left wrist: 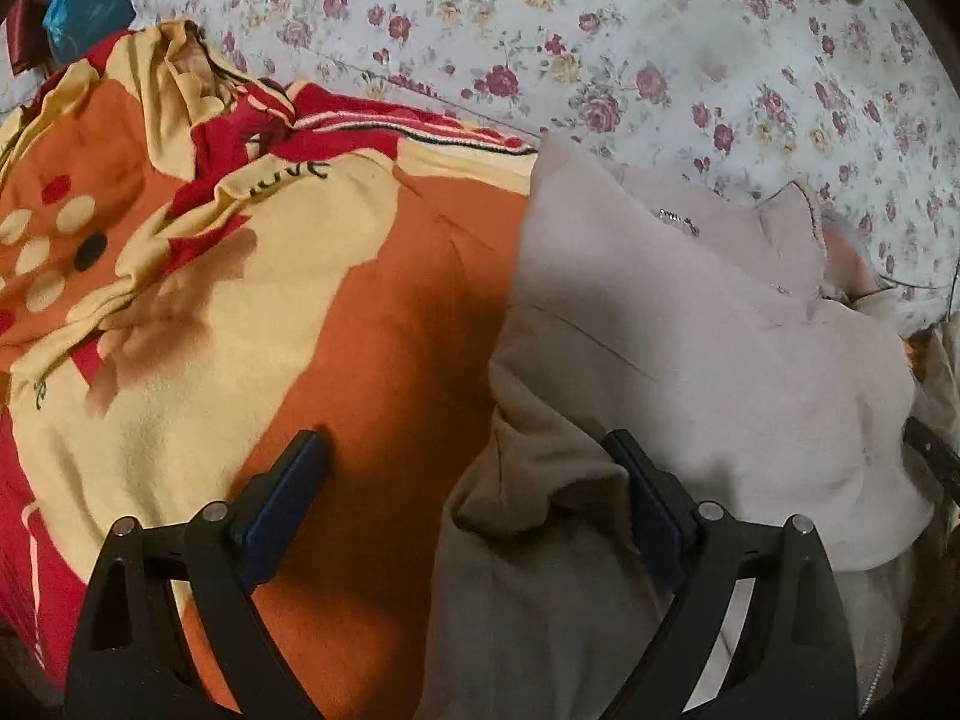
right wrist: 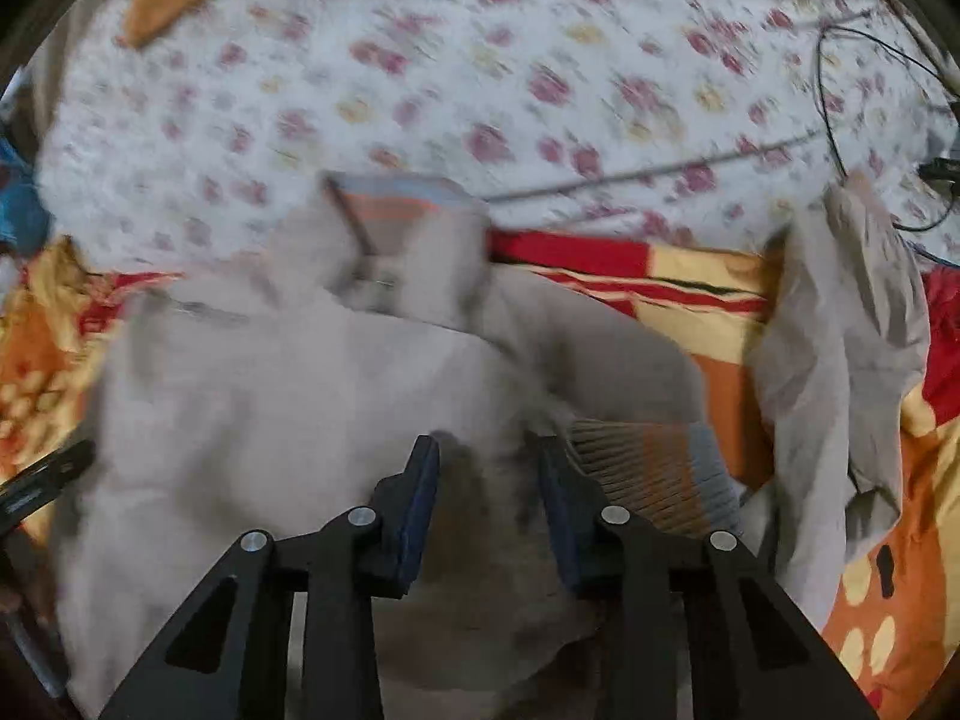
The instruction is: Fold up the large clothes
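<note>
Left hand-held gripper (left wrist: 465, 480) tilted down — jaws wide over jacket (left wrist: 690, 360).

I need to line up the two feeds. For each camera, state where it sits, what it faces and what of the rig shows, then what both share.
Left wrist: on the left gripper, angled down at the beige jacket and orange blanket; its open fingers show.
Right wrist: on the right gripper, angled down at the jacket's ribbed hem; blurred, fingers apart.
Shared: jacket, blanket, floral sheet.

Jacket (left wrist: 690, 324) on blanket (left wrist: 270, 276), floral sheet (left wrist: 600, 30) behind
</note>
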